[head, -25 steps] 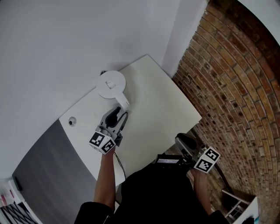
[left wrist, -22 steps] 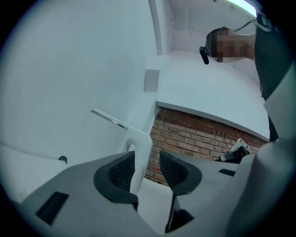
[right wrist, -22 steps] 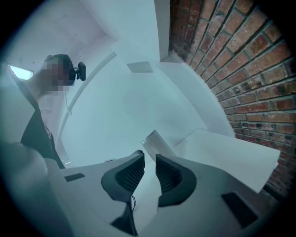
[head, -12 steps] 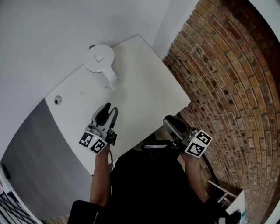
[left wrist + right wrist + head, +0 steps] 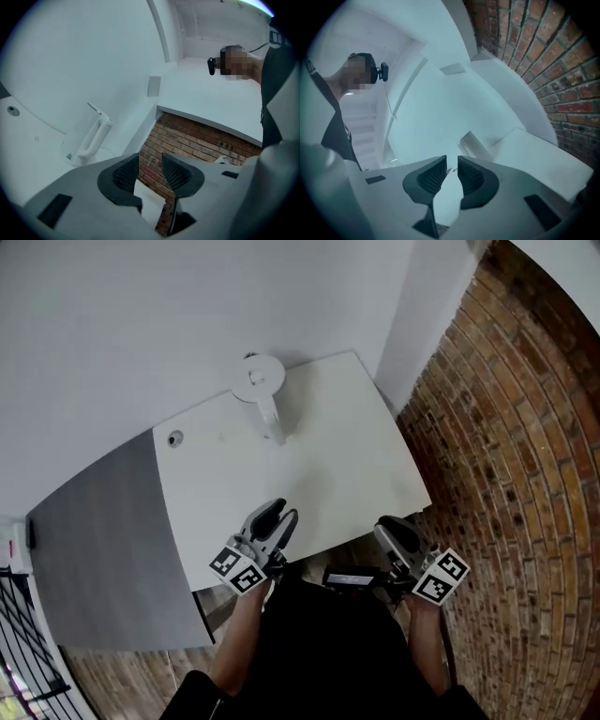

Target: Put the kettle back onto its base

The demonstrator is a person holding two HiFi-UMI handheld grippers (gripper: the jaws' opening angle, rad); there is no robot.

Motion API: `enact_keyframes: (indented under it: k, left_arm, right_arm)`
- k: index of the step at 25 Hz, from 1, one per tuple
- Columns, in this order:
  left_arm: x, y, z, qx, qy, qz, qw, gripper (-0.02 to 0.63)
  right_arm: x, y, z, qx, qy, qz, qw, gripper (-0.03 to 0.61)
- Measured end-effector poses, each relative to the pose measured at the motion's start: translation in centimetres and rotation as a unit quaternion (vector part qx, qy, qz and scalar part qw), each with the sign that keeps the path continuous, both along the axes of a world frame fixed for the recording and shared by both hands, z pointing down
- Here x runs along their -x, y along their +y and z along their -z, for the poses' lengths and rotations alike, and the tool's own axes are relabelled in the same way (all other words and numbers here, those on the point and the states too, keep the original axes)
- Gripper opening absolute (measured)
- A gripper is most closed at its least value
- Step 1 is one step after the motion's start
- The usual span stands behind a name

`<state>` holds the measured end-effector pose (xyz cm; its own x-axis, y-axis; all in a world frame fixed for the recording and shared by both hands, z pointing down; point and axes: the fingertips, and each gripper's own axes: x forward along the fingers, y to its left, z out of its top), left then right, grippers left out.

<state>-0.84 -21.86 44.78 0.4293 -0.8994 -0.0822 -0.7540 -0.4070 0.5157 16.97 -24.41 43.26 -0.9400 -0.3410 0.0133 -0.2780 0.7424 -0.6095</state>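
Kettle [image 5: 260, 381] stands by the wall at the far edge of the surface [image 5: 328, 456]. The left gripper [image 5: 279, 514], at its handle a second ago, has withdrawn to the near edge, fingers parted and empty. The right gripper [image 5: 392, 531] holds nothing, its fingers a narrow gap apart, so placement appears complete.

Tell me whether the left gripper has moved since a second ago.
Yes. In the head view the left gripper has drawn back from the handle of the kettle to the near edge of the table, jaws open and empty.
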Motion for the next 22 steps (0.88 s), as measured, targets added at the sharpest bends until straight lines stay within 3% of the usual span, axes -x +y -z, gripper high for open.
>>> enact_keyframes:
  k: [10,18,22]
  left_arm:
    - [-5.1,6.7,0.3,0.011,-0.003,0.069,0.9976,0.16]
    - [-3.6,9.3,1.0,0.008,-0.001,0.105,0.9944,0.146]
    - [-2.3,9.4,1.5,-0.003,0.011,0.112,0.9936,0.14]
  right_arm:
    - [-3.5,2.6,-2.6,0.037,-0.042,0.087,0.995,0.075]
    - [-0.2,3.7,-1.6,0.033,-0.057,0.139,0.988,0.067]
    - [1.2,3.7,-1.0,0.031,-0.056,0.139,0.988,0.06]
